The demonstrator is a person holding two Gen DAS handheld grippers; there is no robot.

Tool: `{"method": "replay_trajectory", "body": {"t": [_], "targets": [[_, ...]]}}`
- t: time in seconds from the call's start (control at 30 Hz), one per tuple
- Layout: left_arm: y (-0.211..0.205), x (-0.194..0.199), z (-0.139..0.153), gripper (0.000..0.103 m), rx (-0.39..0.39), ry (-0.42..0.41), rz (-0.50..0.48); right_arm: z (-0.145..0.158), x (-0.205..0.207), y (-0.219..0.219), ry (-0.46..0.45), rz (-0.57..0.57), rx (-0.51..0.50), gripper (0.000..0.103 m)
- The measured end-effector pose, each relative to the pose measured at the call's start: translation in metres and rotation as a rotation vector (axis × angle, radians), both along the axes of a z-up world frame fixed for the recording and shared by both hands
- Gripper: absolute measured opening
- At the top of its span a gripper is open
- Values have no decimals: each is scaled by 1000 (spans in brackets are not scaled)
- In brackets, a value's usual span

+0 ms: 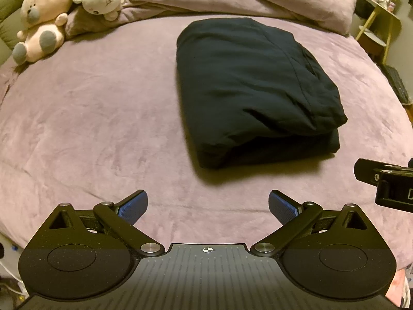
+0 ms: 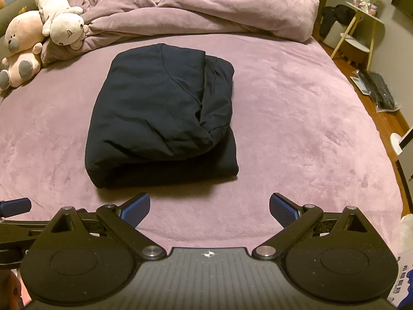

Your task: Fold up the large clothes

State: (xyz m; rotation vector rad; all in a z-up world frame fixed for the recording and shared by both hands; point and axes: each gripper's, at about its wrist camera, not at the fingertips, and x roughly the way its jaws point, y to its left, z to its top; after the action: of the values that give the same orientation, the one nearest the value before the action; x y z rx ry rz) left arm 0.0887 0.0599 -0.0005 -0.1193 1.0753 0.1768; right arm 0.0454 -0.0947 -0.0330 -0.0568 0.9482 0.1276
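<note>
A dark navy garment (image 1: 253, 90) lies folded into a thick rectangular bundle on the purple bed (image 1: 90, 118); it also shows in the right wrist view (image 2: 162, 124). My left gripper (image 1: 207, 206) is open and empty, held back from the bundle's near edge. My right gripper (image 2: 209, 208) is open and empty, also back from the bundle, which lies ahead and to its left. The right gripper's body shows at the right edge of the left wrist view (image 1: 387, 183). A blue fingertip of the left gripper shows at the left edge of the right wrist view (image 2: 15, 206).
A bunched purple duvet (image 2: 206, 10) lies along the bed's far side. Two plush toys (image 2: 38, 33) sit at the far left corner. A side table (image 2: 361, 28) and a keyboard (image 2: 379, 93) on the wooden floor are to the right of the bed.
</note>
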Motion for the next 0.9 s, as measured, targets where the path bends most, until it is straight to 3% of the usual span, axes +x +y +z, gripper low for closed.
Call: {"method": "replay_trajectory", "body": {"t": [0.9], "targets": [[1,1,2,102,-19,2,5,2,1,1,1,2,5,99]]}}
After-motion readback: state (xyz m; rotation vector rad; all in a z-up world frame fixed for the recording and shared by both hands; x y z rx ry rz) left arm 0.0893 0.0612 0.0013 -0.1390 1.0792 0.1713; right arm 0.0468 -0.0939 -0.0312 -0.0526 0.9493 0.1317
